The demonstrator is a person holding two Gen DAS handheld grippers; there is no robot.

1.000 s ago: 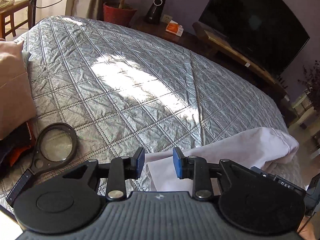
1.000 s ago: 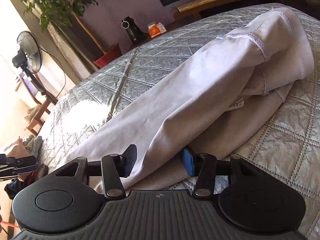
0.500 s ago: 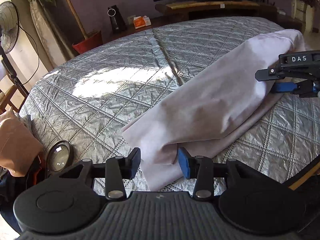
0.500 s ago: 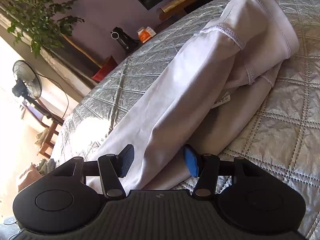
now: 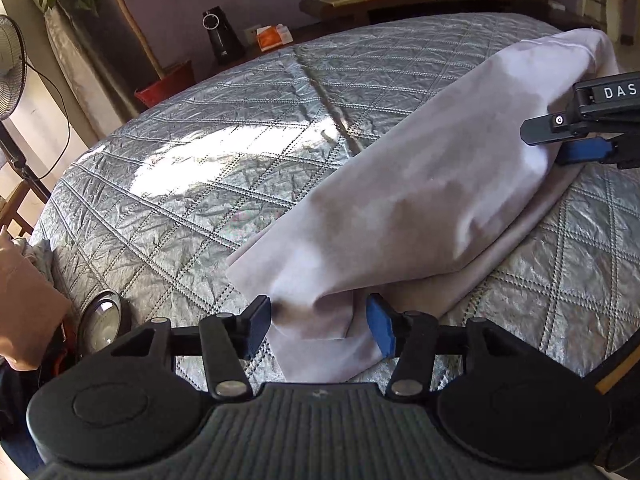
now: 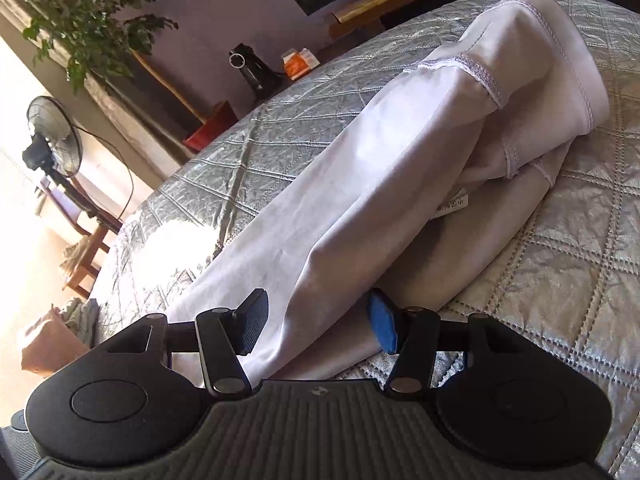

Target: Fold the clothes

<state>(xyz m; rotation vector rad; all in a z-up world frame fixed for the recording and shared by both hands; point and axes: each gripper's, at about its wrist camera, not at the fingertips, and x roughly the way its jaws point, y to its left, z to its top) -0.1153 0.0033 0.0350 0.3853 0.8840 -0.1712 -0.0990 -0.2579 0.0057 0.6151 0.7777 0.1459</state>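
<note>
Your left tool [image 5: 318, 326] was opening its jaws at this moment, and the near end of the garment [image 5: 400, 208] lay between them at the lower middle of the left wrist frame. The pads stood clear of the cloth on either side, so it was spread around the fabric, not pinching it. A second before, that same tool had been narrower and pointed off across the bare quilt, with only a corner of the cloth in front of it. You swung it round and down until the long fold ran up and to the right from its jaws.

Your right tool [image 6: 316, 322] had hardly shifted. Its jaws stood apart with a thick bundle of the garment [image 6: 400, 168] running through the gap; whether the pads pressed on it or only flanked it, I could not tell from that view. In the left wrist frame it showed at the right edge [image 5: 576, 148], up against the far end of the cloth.

The garment lay lengthwise on the bed [image 5: 192, 184], already doubled over itself, hems bunched at the upper right of the right wrist frame.

My reading: you were letting go of a finished fold, or setting up a fresh grip at both ends. The next fold likely needed both ends gripped first.
</note>
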